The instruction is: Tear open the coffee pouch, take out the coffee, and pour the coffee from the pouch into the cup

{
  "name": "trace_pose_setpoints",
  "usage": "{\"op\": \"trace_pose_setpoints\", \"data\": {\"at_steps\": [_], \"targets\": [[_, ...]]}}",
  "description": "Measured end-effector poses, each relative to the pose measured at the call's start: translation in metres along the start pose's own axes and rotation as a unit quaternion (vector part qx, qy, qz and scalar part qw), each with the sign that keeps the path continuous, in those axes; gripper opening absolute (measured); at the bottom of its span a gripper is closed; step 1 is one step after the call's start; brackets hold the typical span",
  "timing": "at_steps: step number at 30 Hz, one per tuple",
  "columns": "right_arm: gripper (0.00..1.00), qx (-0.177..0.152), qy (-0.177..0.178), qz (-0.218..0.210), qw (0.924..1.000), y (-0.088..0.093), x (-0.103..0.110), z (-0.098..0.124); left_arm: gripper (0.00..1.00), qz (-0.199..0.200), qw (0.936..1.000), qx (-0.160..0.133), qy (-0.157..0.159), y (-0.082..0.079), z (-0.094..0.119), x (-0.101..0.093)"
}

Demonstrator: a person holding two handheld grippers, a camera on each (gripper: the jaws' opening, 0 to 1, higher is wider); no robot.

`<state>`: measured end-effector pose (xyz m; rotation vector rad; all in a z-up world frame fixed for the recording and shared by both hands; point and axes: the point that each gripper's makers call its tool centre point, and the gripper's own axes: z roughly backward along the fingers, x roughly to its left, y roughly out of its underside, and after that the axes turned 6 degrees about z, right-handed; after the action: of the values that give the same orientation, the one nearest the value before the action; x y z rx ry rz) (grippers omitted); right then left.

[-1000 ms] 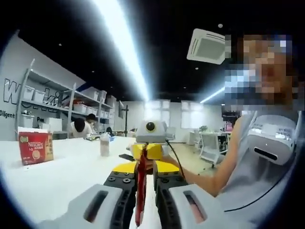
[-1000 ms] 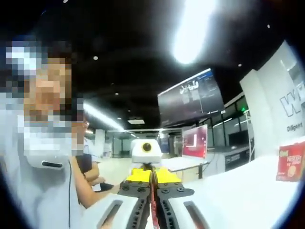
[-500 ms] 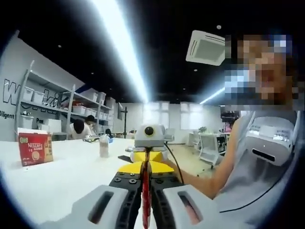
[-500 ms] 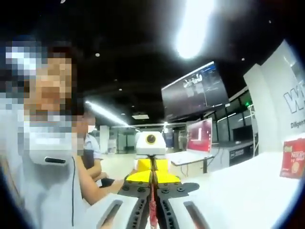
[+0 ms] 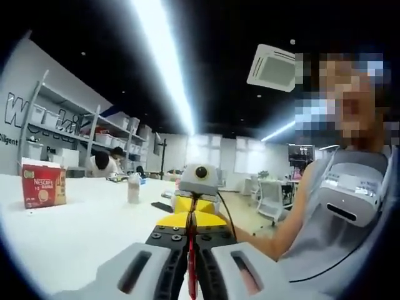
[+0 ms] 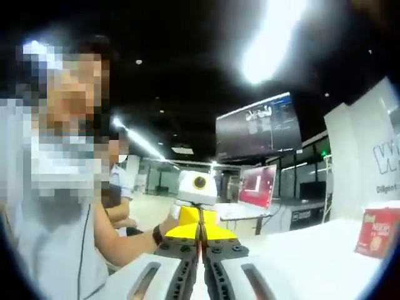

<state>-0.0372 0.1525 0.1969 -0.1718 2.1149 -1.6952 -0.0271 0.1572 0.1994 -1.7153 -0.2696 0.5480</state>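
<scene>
The white table (image 5: pixel 69 231) runs beneath both grippers; a red coffee box (image 5: pixel 42 186) stands on it well off to the left in the left gripper view, and shows again at the right edge of the right gripper view (image 6: pixel 377 232). A small bottle (image 5: pixel 133 187) stands farther back.

The two grippers face each other nose to nose above the table. The left gripper (image 5: pixel 190 275) is clenched on a thin red coffee pouch (image 5: pixel 190 265), seen edge-on as a strip between its jaws. The right gripper (image 6: pixel 200 265) is likewise clamped on the same pouch (image 6: pixel 200 255).

The pouch's long axis runs from one gripper to the other, so both hands are equally near it. Judgement: the tear calls for pulling or twisting the two apart. The cup is not located.
</scene>
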Motion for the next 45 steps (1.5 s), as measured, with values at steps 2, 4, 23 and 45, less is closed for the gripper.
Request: {"op": "trace_pose_setpoints", "data": {"at_steps": [2, 4, 23, 45], "targets": [[0.02, 0.003, -0.001, 0.006, 1.0000, 0.000, 0.002, -0.001, 0.03, 0.005, 1.0000, 0.003, 0.002, 0.001, 0.000, -0.001], [0.02, 0.006, 0.002, 0.024, 0.9997, 0.000, 0.003, -0.002, 0.03, 0.018, 0.9998, 0.005, 0.003, 0.001, 0.001, -0.003], [0.01, 0.157, 0.098, 0.391, 0.9014, 0.012, -0.032, 0.002, 0.03, 0.196, 0.9798, 0.035, -0.022, 0.001, -0.012, 0.035], [0.01, 0.250, 0.043, 0.743, 0.6197, -0.006, -0.023, -0.009, 0.02, 0.395, 0.8988, 0.145, 0.123, -0.013, -0.018, 0.016]]}}
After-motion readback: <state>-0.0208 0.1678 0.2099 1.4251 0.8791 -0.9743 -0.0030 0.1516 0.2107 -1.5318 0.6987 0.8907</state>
